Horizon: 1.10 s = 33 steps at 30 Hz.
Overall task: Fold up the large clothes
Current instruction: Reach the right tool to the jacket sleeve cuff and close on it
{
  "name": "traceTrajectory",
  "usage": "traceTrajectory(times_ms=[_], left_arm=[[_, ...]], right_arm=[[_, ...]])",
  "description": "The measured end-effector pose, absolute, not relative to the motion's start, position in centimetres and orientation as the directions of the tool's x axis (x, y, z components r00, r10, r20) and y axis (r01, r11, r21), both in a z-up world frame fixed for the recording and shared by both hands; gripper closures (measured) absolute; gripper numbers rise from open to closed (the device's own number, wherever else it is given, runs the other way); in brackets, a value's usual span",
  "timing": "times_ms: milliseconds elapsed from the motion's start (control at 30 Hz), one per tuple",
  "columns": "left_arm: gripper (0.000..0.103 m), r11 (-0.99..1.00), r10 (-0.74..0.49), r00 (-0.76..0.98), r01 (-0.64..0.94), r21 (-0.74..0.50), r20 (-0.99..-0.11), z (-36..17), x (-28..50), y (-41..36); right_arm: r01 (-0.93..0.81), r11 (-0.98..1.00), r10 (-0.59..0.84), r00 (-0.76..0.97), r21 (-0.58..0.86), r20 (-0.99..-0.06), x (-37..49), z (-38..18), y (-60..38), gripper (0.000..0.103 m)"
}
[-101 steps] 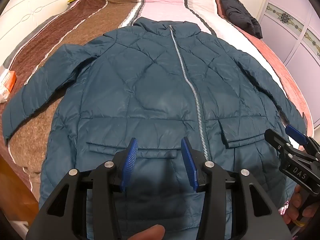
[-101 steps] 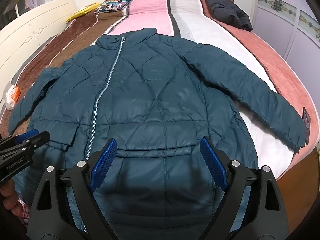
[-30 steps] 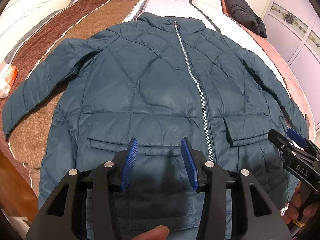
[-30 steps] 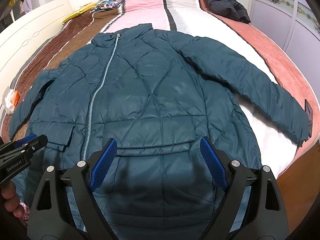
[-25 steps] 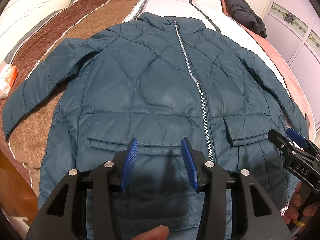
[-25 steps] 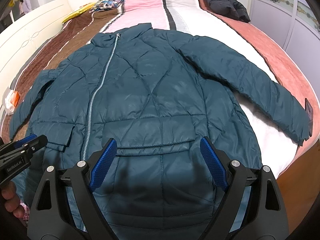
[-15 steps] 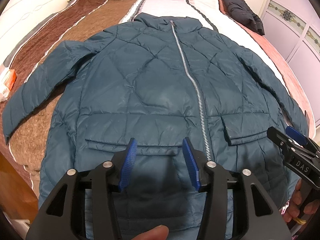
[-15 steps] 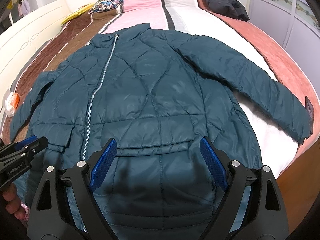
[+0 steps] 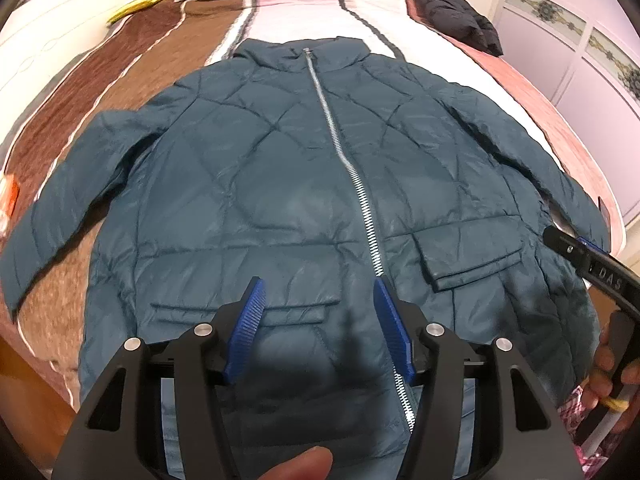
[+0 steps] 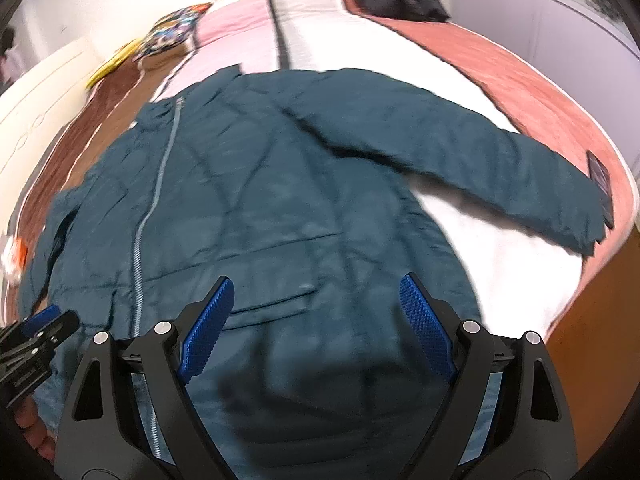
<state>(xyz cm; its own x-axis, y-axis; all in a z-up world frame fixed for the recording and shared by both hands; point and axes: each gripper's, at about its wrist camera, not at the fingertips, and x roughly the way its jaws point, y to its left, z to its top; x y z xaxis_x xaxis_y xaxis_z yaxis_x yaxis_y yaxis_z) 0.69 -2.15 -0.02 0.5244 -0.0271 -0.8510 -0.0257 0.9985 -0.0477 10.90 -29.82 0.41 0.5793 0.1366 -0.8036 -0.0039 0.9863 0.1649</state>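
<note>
Nearest, the left gripper (image 9: 318, 322) hovered over the hem, its jaws just then opening, nothing gripped between them. The right gripper (image 10: 316, 322) stood wide and empty. Beyond lay the teal jacket (image 9: 280, 184), zipped, flat on the striped bedspread (image 9: 296, 8), a dark garment (image 9: 452, 8) farther back.

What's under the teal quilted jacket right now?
The teal quilted jacket lies flat on the striped bedspread, brown, pink and white stripes showing around it. Whatever sits directly beneath its body is covered.
</note>
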Motion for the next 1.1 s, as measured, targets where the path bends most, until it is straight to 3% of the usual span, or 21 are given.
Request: traceTrajectory(times_ms=[333,500,700,933,1000,1100], left_arm=[[0.046,0.998,-0.054,0.510,0.012,-0.055,-0.859,0.2,2.0,-3.4],[0.046,0.998,-0.058,0.493,0.019,-0.056,-0.868,-0.3,2.4,-3.7],[0.046,0.998,-0.054,0.480,0.008,-0.058,-0.876,-0.8,2.8,-3.6],[0.046,0.999,-0.050,0.473,0.003,-0.054,-0.880,-1.1,2.9,-3.5],[0.046,0.999,-0.049,0.473,0.004,-0.053,-0.880,-1.1,3.0,-3.5],[0.046,0.999,-0.047,0.475,0.002,-0.053,-0.879,-1.1,3.0,-3.4]], right_arm=[[0.277,0.910,0.086,0.600,0.308,-0.795,12.1,0.2,-41.5,0.022],[0.460,0.727,0.166,0.602,0.509,-0.781,13.0,-1.3,-49.7,0.024],[0.539,0.549,0.266,0.612,0.639,-0.745,13.6,-3.5,-53.3,0.030],[0.592,0.453,0.273,0.620,0.667,-0.736,14.7,-4.9,-54.7,0.039],[0.610,0.432,0.260,0.621,0.664,-0.740,15.1,-5.2,-55.1,0.044],[0.639,0.445,0.212,0.605,0.627,-0.767,15.3,-5.3,-55.3,0.064]])
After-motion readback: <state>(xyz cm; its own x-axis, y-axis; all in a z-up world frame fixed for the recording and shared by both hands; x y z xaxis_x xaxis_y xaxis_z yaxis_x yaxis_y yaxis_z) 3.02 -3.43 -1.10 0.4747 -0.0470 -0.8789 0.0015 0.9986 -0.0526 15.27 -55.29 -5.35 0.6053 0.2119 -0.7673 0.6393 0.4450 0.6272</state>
